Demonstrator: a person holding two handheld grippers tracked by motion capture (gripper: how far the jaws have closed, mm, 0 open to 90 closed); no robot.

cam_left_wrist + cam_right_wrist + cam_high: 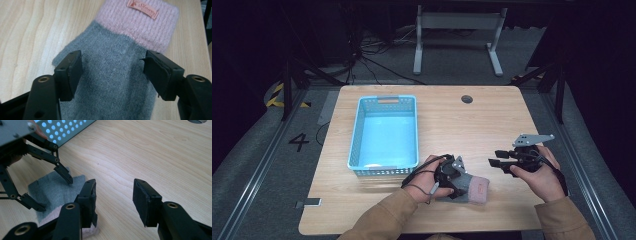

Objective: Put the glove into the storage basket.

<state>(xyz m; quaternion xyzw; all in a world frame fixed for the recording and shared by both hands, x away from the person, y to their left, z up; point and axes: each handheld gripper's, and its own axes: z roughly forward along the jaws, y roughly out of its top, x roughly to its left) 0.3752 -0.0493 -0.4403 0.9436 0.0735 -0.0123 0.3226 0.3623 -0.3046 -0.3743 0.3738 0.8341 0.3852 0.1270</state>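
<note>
While the grey knitted mitten with a pink cuff [469,187] lay at the near edge of the pale wooden table [492,125], both grippers hung over it.
The left gripper [112,68] straddled the mitten, fingers spread; the right gripper [113,200] gaped beside it; farther back sat a light-blue perforated plastic basket [384,131].

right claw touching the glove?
Apart. The high view shows bare table between the right claw and the glove; its own view shows open jaws over wood.
</note>
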